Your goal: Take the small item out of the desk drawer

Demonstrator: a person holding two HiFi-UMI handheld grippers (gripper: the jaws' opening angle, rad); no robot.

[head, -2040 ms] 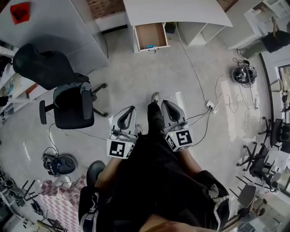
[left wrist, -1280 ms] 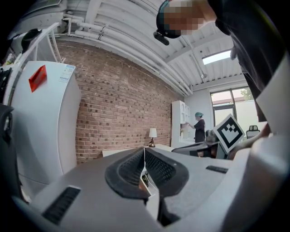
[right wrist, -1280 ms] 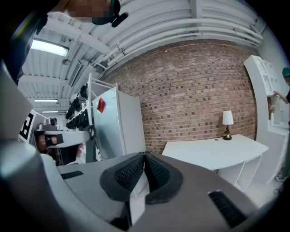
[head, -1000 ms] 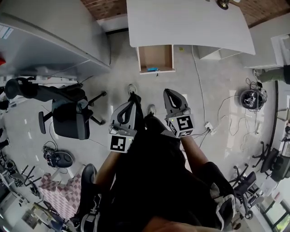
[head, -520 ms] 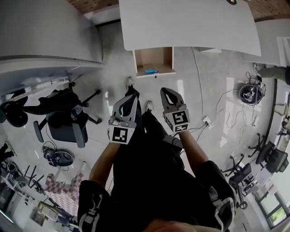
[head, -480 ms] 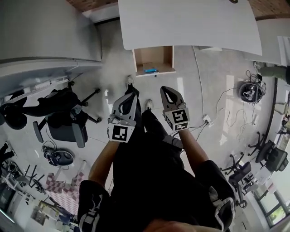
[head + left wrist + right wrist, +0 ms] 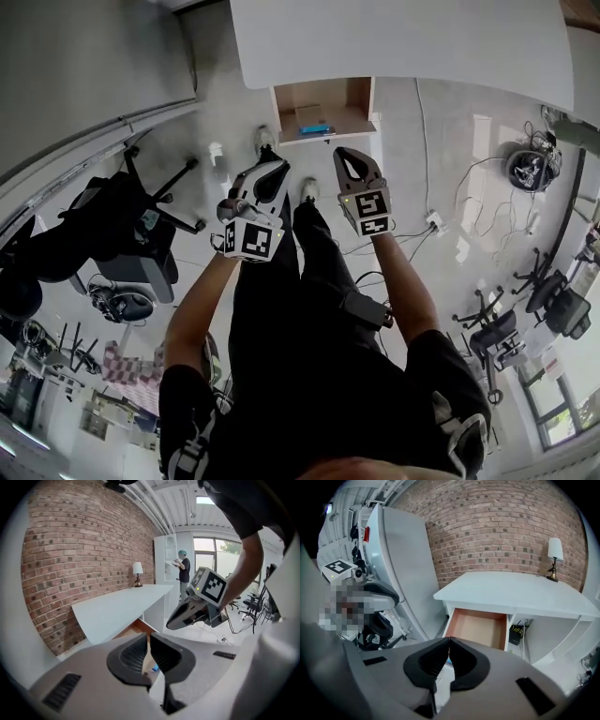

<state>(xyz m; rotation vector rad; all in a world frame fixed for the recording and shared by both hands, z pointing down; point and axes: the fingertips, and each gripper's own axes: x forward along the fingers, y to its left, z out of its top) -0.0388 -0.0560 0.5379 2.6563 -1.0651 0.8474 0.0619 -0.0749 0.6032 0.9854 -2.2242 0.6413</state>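
The white desk (image 7: 403, 42) has its wooden drawer (image 7: 322, 97) pulled open toward me. A small blue item (image 7: 314, 128) lies near the drawer's front edge. My left gripper (image 7: 272, 169) hangs shut and empty just short of the drawer's front left corner. My right gripper (image 7: 348, 156) is shut and empty too, right before the drawer's front rim. In the right gripper view the open drawer (image 7: 478, 627) lies beyond the closed jaws. In the left gripper view a sliver of the blue item (image 7: 154, 669) shows past the jaws, and the right gripper (image 7: 197, 609) floats to the right.
A black office chair (image 7: 103, 234) stands on the floor to my left. Cables and a power strip (image 7: 434, 222) trail on the floor to the right, with more chairs (image 7: 548, 309) beyond. A lamp (image 7: 554, 550) sits on the desk against the brick wall. A person (image 7: 183, 571) stands far off.
I have walked up to the desk, so the drawer now lies directly before both grippers. Both grippers dropped lower and reached forward toward it. Their jaws stayed closed.
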